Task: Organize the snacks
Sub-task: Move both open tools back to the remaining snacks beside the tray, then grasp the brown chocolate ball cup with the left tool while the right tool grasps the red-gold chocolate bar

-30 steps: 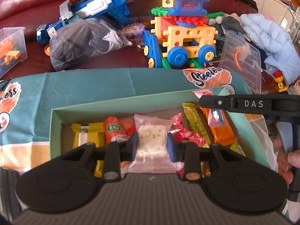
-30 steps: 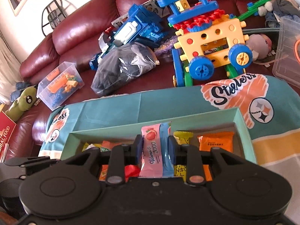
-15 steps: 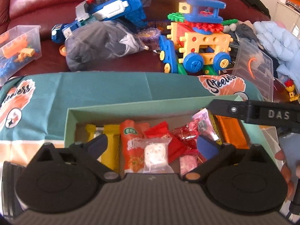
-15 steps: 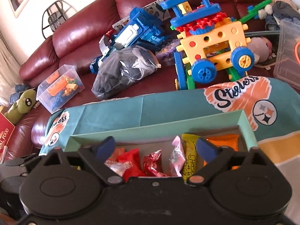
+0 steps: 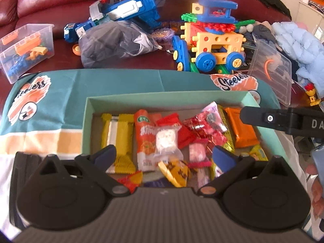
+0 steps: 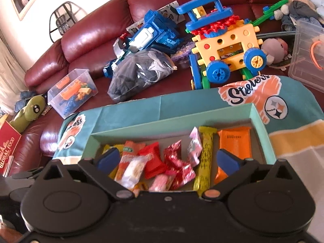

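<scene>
Hand-held grippers [image 5: 164, 159] [image 6: 169, 161] gape above snack-crowded box [image 5: 162, 99].

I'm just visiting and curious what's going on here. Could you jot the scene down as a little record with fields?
setting: teal box on a Steelers cloth, in front of a red leather sofa
box contents: loose snack packets, among them an orange packet, a long yellow bar and a clear-wrapped cake
left gripper: open, holding nothing
right gripper: open, holding nothing
behind the box: building-block toy car, blue toy robot
</scene>
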{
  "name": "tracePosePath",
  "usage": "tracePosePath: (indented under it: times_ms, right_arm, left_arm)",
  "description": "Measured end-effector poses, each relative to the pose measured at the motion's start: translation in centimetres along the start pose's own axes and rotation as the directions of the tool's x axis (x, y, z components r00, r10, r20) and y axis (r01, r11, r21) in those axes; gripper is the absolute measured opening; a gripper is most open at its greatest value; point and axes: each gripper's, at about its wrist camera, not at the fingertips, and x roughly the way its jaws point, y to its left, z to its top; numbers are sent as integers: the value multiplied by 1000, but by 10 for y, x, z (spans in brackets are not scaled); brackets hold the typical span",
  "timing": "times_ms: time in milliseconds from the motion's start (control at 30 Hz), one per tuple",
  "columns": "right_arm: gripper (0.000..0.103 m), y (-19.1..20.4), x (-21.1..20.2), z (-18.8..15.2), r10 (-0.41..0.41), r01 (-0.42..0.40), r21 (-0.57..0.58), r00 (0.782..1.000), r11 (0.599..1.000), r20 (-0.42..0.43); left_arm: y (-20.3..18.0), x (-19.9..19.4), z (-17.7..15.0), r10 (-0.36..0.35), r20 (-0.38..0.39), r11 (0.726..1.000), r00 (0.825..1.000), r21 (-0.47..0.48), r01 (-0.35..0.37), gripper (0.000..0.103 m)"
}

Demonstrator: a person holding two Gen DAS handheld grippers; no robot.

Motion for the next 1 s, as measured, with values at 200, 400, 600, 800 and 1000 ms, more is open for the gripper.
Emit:
tracePosePath:
  times_ms: [200, 400, 600, 800, 1000]
  right_arm:
    - [103, 5, -36, -26, 19, -19, -7, 1000, 1000, 3]
    - [103, 7, -49, -61, 18, -18, -1, 999, 1000, -46]
    - [103, 2, -37, -106, 16, -5, 67, 986, 998, -165]
    - [84, -1, -10, -137, 7, 31, 134, 960, 990, -279]
    - [78, 15, 10, -141, -29, 69, 120, 952, 990, -306]
  left_arm:
    - [2, -34, -34, -6, 11, 1000, 1000, 4, 5, 103]
    - [6, -50, -77, -8, -15, 1000, 1000, 5, 8, 103]
    - [17, -36, -120, 42, -78, 999, 996, 26, -40, 103]
    - [33, -18, -140, 58, -138, 998, 989, 0, -58, 103]
    - [41, -13, -145, 58, -140, 998, 988, 0, -58, 103]
